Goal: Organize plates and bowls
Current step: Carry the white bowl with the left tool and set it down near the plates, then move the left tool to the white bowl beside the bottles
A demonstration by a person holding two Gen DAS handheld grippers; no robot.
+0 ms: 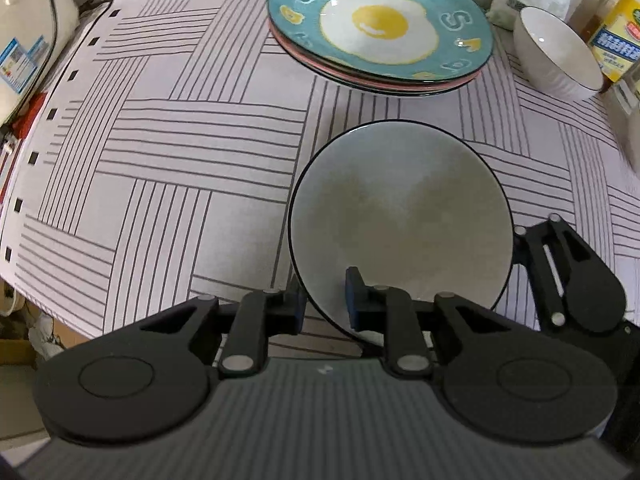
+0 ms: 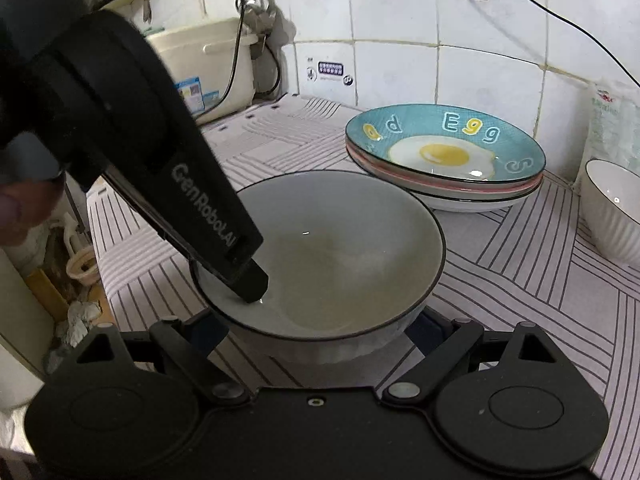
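Showing only rightward: left gripper (image 2: 256, 280) body.

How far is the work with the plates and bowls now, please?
Done, it seems: the plates lie in one stack, the egg one on top. In hand: the left gripper pinches the rim of the black-rimmed bowl, one finger inside; the right gripper straddles its body, though I cannot tell if it presses. Left: this bowl and the white bowl stand apart, not yet nested.
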